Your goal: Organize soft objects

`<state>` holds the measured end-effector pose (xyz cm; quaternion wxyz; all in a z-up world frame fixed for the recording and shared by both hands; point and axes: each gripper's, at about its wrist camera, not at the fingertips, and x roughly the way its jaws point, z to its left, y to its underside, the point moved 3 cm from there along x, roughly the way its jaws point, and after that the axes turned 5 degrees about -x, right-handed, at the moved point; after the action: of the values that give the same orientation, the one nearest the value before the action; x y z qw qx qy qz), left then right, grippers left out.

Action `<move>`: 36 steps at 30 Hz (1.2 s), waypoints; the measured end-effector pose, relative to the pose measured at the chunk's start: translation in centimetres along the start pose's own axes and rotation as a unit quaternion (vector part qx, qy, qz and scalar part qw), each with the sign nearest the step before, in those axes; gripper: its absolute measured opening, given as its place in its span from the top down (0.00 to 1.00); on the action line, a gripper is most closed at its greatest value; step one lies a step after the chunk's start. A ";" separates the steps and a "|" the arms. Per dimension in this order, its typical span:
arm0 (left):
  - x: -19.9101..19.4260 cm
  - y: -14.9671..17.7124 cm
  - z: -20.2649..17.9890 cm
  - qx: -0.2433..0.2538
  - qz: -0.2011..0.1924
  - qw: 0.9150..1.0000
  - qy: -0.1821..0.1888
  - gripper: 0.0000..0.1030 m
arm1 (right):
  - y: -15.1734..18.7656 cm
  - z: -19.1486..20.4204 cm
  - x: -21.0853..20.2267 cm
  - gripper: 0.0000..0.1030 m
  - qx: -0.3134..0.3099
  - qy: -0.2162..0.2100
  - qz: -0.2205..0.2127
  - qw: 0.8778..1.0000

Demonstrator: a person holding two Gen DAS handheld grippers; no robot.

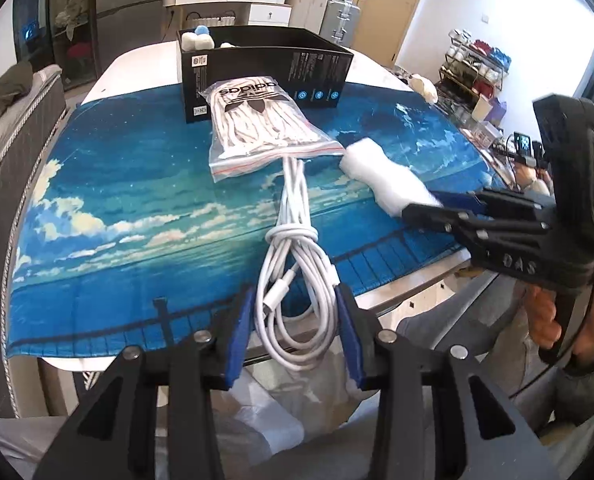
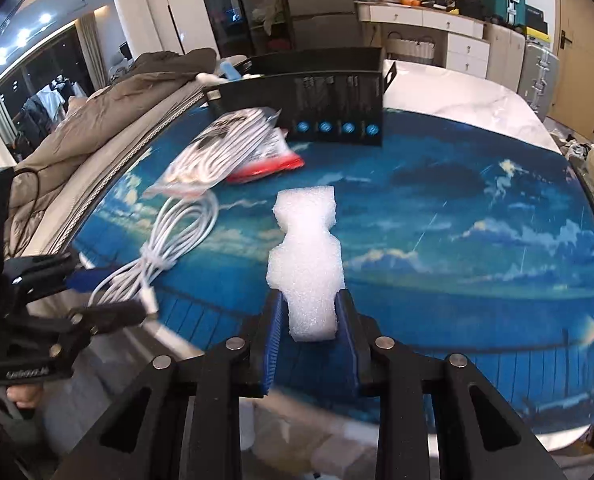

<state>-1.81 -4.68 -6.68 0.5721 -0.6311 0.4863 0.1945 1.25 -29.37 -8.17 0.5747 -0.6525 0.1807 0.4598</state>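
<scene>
Since both items go to the black box (image 1: 265,60), right tongs (image 2: 311,316) clamp the foam piece (image 2: 307,256) on the desk (image 2: 477,92); left tongs (image 1: 295,316) straddle the cable bundle (image 1: 293,276), seemingly gripping it.

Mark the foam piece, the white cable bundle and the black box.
foam piece (image 2: 307,268): right wrist view, middle of the block.
white cable bundle (image 1: 293,280): left wrist view, coiled loops below the knot.
black box (image 1: 273,76): left wrist view, front wall.

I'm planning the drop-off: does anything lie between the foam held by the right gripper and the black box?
In the right wrist view, only bare blue mat separates the foam piece from the black box. The bagged laces lie left of that line.
</scene>
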 end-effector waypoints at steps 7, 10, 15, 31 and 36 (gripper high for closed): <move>1.3 -1.8 -0.4 0.006 -0.011 1.000 -0.014 0.49 | -1.8 -0.2 0.4 0.46 -0.003 0.011 -0.017 1.000; 1.6 -1.7 -0.7 0.016 -0.009 1.000 -0.018 0.67 | -2.3 0.0 1.3 0.57 -0.009 0.010 -0.008 1.000; 1.2 -1.0 -0.7 0.020 -0.009 1.000 -0.016 0.68 | -1.7 0.2 1.1 0.63 -0.018 0.001 -0.005 1.000; 1.4 -1.2 -0.7 0.022 -0.011 0.999 -0.022 0.69 | -1.2 0.2 0.8 0.63 -0.013 -0.005 -0.004 1.000; 1.1 -1.3 -0.7 0.020 -0.016 1.000 -0.017 0.70 | -1.2 0.1 0.2 0.63 -0.009 -0.007 -0.010 1.000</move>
<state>-0.42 -5.89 -6.71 0.5958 -0.6241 0.4700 0.1861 2.25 -28.88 -7.66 0.5745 -0.6564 0.1656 0.4602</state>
